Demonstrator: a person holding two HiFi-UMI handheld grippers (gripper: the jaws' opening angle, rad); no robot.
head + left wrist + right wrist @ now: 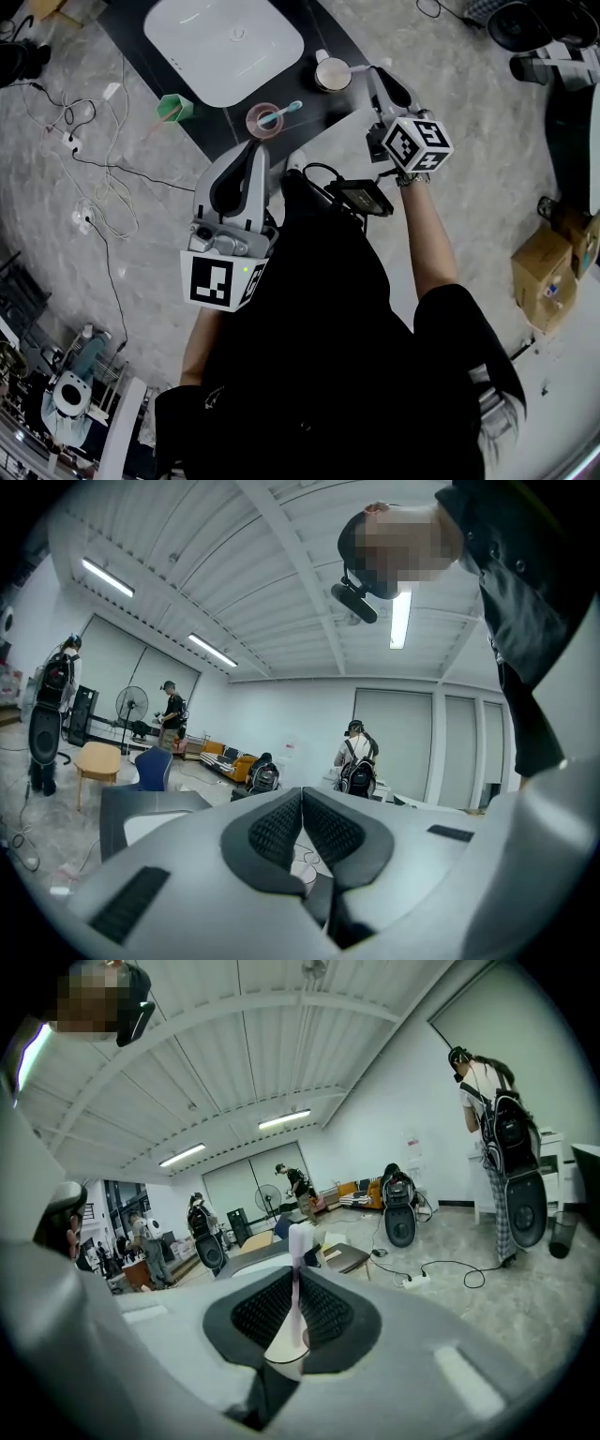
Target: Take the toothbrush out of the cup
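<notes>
Over the dark counter [325, 110], my right tongs [296, 1283] pinch the toothbrush [297, 1241] just above its cup [281, 1346], seems light, stiff and slippery, so gripping the handle feels right; left tongs [302, 803] pressed together, empty.

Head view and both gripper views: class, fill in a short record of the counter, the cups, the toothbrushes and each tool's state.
Surface: dark counter with white basin
Cups: green cup, pink cup, pale cup
In pink cup: turquoise toothbrush
Right tool: shut on pale toothbrush
Left tool: shut, nothing between jaws
</notes>
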